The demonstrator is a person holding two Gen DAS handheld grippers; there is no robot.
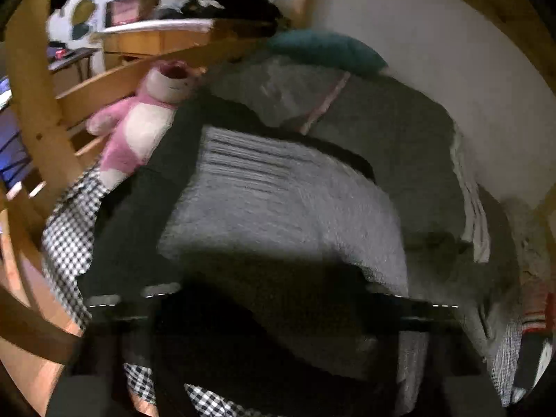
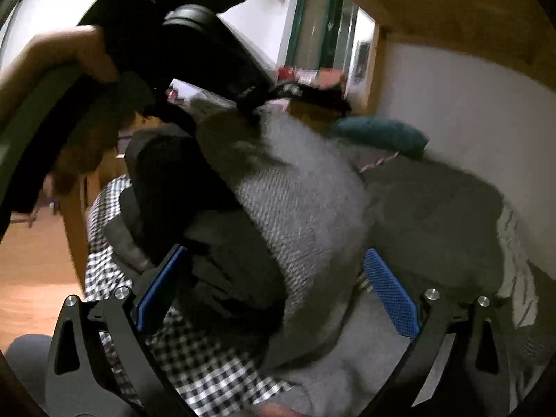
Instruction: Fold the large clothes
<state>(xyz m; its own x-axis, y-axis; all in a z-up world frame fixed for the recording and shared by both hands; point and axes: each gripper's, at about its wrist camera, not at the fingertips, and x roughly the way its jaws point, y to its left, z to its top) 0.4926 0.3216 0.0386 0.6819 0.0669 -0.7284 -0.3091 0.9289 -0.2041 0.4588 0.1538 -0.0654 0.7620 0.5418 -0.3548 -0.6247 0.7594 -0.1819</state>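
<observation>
A large grey ribbed knitted garment (image 1: 278, 208) lies on a bed, spread over a dark blanket (image 1: 139, 229) and a black-and-white checked sheet (image 1: 69, 236). In the right wrist view the same grey knit (image 2: 305, 215) is lifted into a hump, one end pulled up toward the left gripper (image 2: 250, 104), whose dark tips pinch a bunched fold of it. A hand (image 2: 100, 66) holds that gripper's black body from the upper left. In the left wrist view its own fingers are dark and blurred, so the hold cannot be judged there. The right gripper (image 2: 278, 288) has its jaws wide apart, the blue textured pads (image 2: 392, 295) on either side of the knit without pressing it. Beyond the garment lie a grey duvet (image 1: 399, 146) and a teal pillow (image 1: 326, 48) against a white wall. A pink and white plush bear (image 1: 139, 121) leans on the wooden bed rail (image 1: 104, 83).
</observation>
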